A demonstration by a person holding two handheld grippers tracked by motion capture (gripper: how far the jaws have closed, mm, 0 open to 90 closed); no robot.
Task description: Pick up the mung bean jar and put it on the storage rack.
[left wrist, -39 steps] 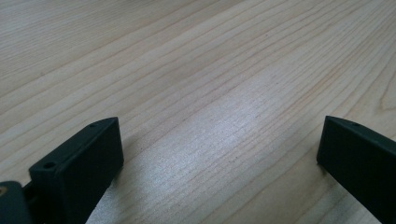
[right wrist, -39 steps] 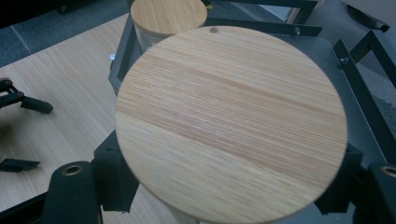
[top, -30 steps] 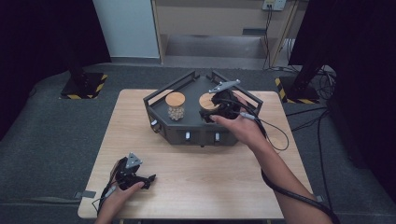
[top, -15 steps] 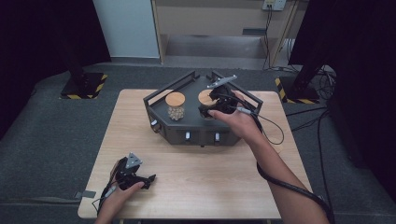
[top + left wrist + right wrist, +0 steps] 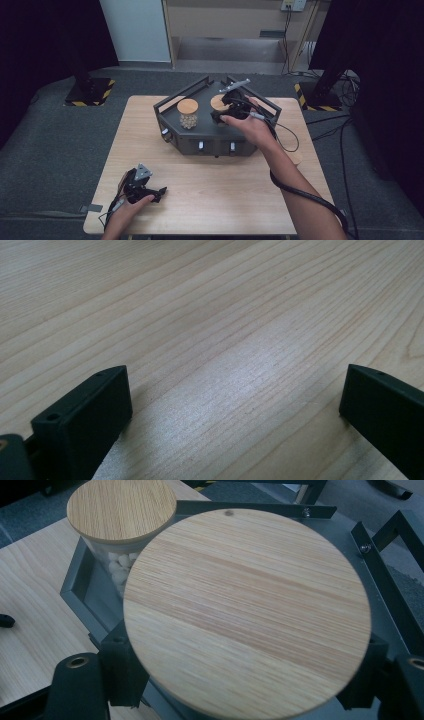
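Resting my left gripper (image 5: pixel 159 190) on the near left of the table (image 5: pixel 220 200), I keep its jaws spread wide with nothing between them but bare wood. Moving right, the dark metal rack (image 5: pixel 200 142) sits in the middle of the table, toward the far side. In its left bay stands a glass jar (image 5: pixel 188 119) of small pale pieces, upright, its wooden lid (image 5: pixel 121 510) on. To the right of that, my right gripper (image 5: pixel 220 116) is clamped on the second jar (image 5: pixel 218 103), over the rack's right bay; the jaws press the sides just under its round wooden top (image 5: pixel 247 607).

As I judge it, the work is midway: the left jar looks settled in the rack, while this one is in my grip, and I cannot tell whether its base is touching the rack floor or hanging above it. What is left is either to seat it and let go, or to lift it clear.

The held jar stands with its long axis up and down, top facing the ceiling, tilted little if at all.
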